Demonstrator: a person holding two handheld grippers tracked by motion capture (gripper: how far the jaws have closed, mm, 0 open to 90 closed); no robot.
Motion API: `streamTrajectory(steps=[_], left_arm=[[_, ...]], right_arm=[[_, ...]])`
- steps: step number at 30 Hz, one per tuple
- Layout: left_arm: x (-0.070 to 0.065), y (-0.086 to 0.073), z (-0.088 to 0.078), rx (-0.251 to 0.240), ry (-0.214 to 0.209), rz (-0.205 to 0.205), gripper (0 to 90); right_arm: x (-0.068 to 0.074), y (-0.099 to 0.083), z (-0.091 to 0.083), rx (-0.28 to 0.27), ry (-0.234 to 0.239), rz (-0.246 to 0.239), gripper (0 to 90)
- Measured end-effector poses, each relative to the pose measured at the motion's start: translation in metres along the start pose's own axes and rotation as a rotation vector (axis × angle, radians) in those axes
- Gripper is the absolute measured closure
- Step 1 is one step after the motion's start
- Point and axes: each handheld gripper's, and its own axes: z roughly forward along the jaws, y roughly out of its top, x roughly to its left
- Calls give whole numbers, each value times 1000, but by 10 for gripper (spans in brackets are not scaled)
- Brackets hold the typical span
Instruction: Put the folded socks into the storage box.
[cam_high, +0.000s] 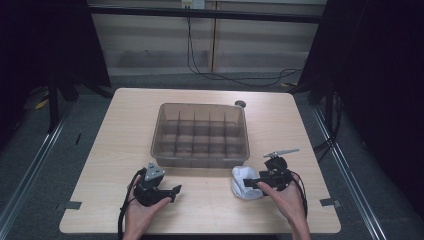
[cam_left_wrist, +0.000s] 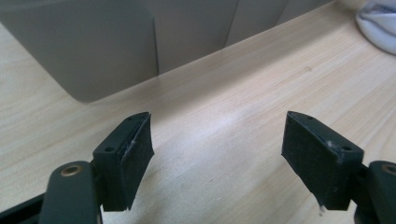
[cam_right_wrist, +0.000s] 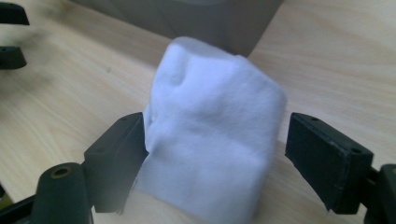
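Person stands at the near edge of the wooden table (cam_high: 125, 115), a gripper in each hand. Right gripper (cam_high: 255, 183) sits near the front right, pointing left toward a white folded cloth (cam_high: 245, 182). In the right gripper view the cloth (cam_right_wrist: 212, 140) stands bunched up between the two black jaws — the one on the left of that view touches its side, the other stands clear with a gap of bare table showing. So the jaws are wide, not clamped; cloth rests on the table, not lifted.

Left gripper (cam_high: 172, 192) is at the front left, well apart from the cloth, jaws spread wide with bare wood between them in its own view.

Grey translucent divided bin (cam_high: 200, 135) sits mid-table, just behind the cloth — compartments look empty. The bin's wall (cam_left_wrist: 93, 46) shows close ahead of the left gripper.
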Motion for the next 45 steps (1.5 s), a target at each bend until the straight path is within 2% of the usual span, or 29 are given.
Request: streamTrajectory(steps=[2, 5, 8, 12, 15, 19, 21, 22, 24, 25, 26, 28, 31, 34, 36, 38, 41, 45], left_arm=[[1, -2, 2, 5, -1, -4, 243], [1, -5, 2, 8, 2, -11, 243], [2, -8, 2, 13, 6, -13, 243], [3, -10, 2, 21, 43, 2, 243], [3, -11, 3, 28, 55, 15, 239], [2, -11, 3, 13, 53, 15, 204], [2, -13, 0, -43, 57, 24, 156], [2, -15, -2, -73, 58, 26, 164], [6, -21, -9, -179, 18, -4, 158], [7, -23, -11, -213, 12, -18, 158], [9, -25, -15, -243, 19, -28, 158], [10, -29, -19, -282, 44, -18, 158], [8, -34, -25, -352, 90, 22, 158], [5, -37, -28, -385, 125, 41, 158], [4, -38, -29, -405, 130, 47, 158], [4, -40, -31, -423, 132, 48, 159], [2, -43, -33, -458, 157, 55, 159], [2, -43, -32, -471, 163, 58, 158]], right_arm=[[2, 6, 4, 60, 11, 8, 171], [5, 17, 10, 125, -6, 5, 158], [9, 23, 15, 169, -30, 13, 152], [14, 29, 20, 216, -55, -6, 144], [19, 32, 22, 249, -79, -19, 143], [25, 34, 28, 288, -73, -46, 142], [27, 34, 31, 300, -86, -53, 142], [27, 34, 32, 306, -91, -64, 142], [29, 34, 34, 315, -95, -71, 141], [30, 33, 35, 320, -93, -84, 142], [31, 33, 35, 326, -93, -85, 142], [34, 33, 38, 344, -100, -101, 142], [38, 33, 41, 358, -108, -145, 142], [42, 32, 45, 380, -104, -176, 144], [45, 32, 48, 396, -110, -198, 149], [47, 32, 50, 409, -132, -213, 205], [51, 30, 54, 432, -166, -229, 217], [53, 29, 54, 428, -188, -241, 257]])
